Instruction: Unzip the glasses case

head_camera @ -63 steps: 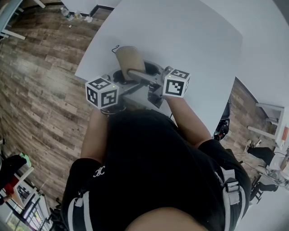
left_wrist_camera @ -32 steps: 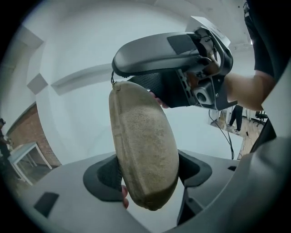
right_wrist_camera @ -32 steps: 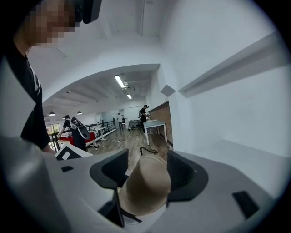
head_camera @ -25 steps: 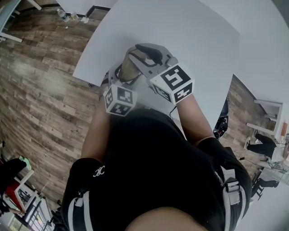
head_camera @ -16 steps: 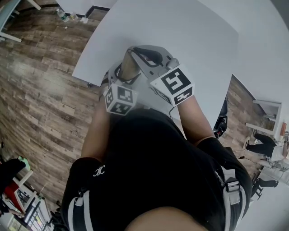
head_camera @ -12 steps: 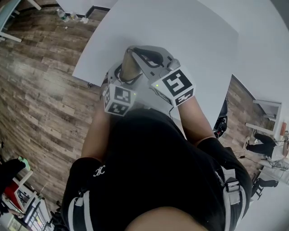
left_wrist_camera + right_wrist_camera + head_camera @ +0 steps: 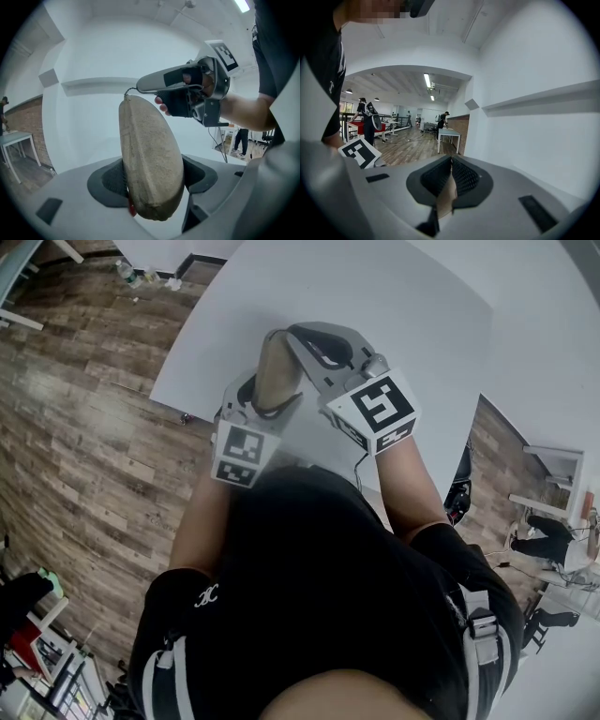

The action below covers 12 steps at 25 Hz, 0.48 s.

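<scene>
- Left gripper (image 7: 154, 178): jaws clamp the tan glasses case (image 7: 150, 150), upright above the counter (image 7: 375, 296).
- Right gripper (image 7: 450, 176): jaws closed on the zipper pull (image 7: 433, 223) at its top.

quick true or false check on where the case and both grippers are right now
1. The left gripper holds the glasses case between its jaws. True.
2. The glasses case lies flat on the white table. False: it is up off the table, standing on end in the left gripper.
3. The right gripper has its jaws wide open. False: they have just been closing and now stand together on the zip pull at the case's top end.
4. The glasses case is tan. True.
</scene>
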Tool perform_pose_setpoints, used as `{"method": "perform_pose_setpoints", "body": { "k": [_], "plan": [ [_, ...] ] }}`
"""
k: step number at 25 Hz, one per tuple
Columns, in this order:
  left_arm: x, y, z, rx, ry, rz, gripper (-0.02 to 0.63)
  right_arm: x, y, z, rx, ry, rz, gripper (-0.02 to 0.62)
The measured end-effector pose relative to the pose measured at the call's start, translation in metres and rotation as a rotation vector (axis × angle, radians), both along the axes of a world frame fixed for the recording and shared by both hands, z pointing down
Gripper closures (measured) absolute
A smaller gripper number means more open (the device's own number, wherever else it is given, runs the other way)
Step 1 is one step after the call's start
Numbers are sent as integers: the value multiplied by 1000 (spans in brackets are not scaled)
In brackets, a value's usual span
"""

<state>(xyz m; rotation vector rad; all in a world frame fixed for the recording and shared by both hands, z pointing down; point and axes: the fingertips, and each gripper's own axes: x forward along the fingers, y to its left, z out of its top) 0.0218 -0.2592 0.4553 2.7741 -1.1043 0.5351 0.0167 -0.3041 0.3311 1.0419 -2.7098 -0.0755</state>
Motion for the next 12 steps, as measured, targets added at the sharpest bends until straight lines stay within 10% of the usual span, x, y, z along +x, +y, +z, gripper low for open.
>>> {"method": "perform_pose_setpoints", "body": {
  "k": [12],
  "plan": [
    [17, 19, -29, -2, 207, 187, 276, 6, 8, -25, 20, -93, -66, 575]
  ]
}}
